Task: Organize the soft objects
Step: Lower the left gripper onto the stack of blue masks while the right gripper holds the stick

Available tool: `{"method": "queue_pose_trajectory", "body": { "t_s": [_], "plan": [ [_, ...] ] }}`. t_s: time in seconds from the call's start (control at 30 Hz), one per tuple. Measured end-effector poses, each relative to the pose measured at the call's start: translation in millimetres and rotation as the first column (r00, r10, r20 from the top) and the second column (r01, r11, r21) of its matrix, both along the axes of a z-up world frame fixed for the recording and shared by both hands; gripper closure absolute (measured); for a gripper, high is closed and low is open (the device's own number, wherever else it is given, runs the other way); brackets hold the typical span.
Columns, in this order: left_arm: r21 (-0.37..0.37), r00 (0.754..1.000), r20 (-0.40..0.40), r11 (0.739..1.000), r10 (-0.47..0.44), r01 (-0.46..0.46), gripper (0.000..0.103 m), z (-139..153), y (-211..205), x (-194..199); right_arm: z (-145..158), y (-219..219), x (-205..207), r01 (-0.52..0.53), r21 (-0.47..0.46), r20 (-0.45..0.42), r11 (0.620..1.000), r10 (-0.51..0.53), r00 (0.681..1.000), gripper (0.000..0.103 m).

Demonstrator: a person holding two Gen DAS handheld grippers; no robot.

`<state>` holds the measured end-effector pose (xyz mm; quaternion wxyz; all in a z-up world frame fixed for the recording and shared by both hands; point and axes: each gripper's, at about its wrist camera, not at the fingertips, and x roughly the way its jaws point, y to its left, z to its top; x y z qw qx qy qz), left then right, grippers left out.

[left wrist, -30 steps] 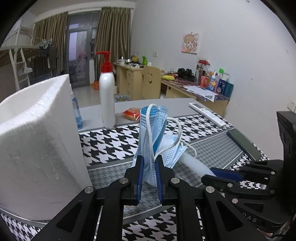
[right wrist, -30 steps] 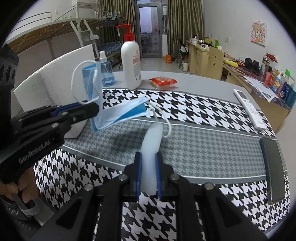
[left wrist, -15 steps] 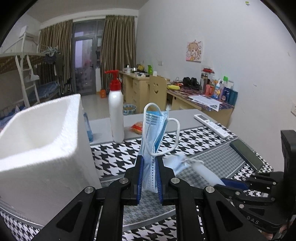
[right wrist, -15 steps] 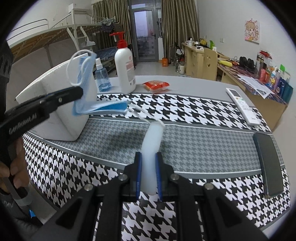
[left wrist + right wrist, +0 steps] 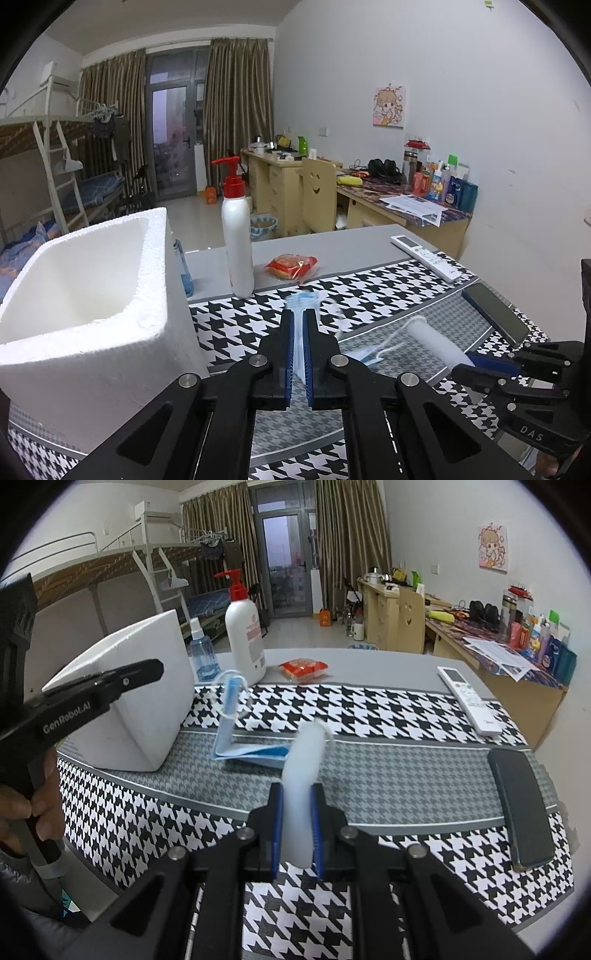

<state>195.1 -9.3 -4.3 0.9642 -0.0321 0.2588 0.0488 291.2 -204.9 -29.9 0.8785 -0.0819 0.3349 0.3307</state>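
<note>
A stack of blue face masks (image 5: 251, 751) lies on the grey houndstooth cloth, one end folded upright (image 5: 229, 698), blurred with motion. My left gripper (image 5: 298, 332) hangs above them with its jaws nearly shut and nothing held; the masks show blurred below it (image 5: 301, 300). In the right wrist view it (image 5: 157, 668) sits high beside the white foam box (image 5: 122, 709), also in the left wrist view (image 5: 85, 295). My right gripper (image 5: 297, 805) is shut on a white roll (image 5: 304, 760), whose tip snags a mask ear loop (image 5: 391, 338).
A white pump bottle (image 5: 245, 635), a blue spray bottle (image 5: 201, 653) and a red snack packet (image 5: 303, 668) stand behind the masks. A white remote (image 5: 469, 699) and a dark phone (image 5: 521, 801) lie at the right of the table.
The left gripper lifted and let go of the masks, which dropped out of its jaws onto the cloth. The right gripper kept its hold on the white roll.
</note>
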Motion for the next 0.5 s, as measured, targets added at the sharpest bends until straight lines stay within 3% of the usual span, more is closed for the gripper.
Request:
{"method": "queue_pose_trajectory", "body": {
  "t_s": [0.23,0.4,0.5],
  "plan": [
    [-0.008,0.998,-0.043,0.999,-0.037,0.037,0.098,-12,-7,3,2,-1,1,0.000,0.006,0.007,1.000,0.000,1.000,0.086],
    [-0.051,0.993,-0.106,0.997,-0.056,0.051,0.098,-24,-5,15,1,-1,1,-0.002,0.010,0.004,1.000,0.002,1.000,0.086],
    [-0.064,0.990,-0.127,0.997,-0.058,0.051,0.085,-29,-6,23,0,-2,3,0.000,0.016,0.001,1.000,0.000,1.000,0.086]
  ]
}}
